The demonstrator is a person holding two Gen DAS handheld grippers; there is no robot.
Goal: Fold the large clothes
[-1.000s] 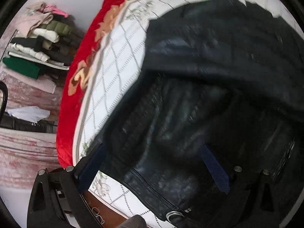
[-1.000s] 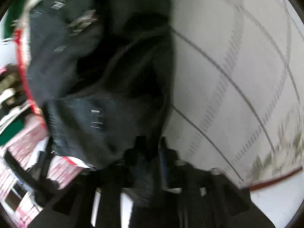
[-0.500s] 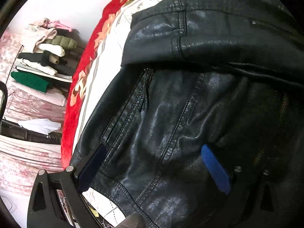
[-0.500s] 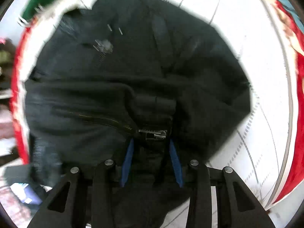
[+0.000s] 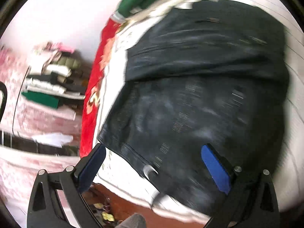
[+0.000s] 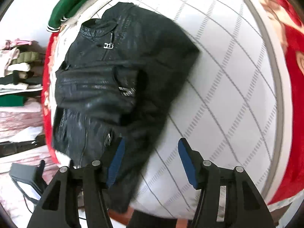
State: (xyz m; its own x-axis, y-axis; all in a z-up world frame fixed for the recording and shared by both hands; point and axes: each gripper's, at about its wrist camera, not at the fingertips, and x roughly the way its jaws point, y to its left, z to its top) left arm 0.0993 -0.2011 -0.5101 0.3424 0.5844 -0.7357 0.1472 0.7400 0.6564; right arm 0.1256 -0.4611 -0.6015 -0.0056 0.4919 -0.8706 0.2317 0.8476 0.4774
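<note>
While no writing reads, black leather jacket [image 6: 114, 72] lies folded (blurred), right gripper [image 6: 150, 163] opening empty, left gripper [image 5: 152, 167] released.

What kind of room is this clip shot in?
Probably a bedroom at home: a black leather jacket lies on a white quilted bedspread with a red floral border, and folded clothes are stacked beside it.

One black jacket [image 6: 117, 79], two grippers
</note>
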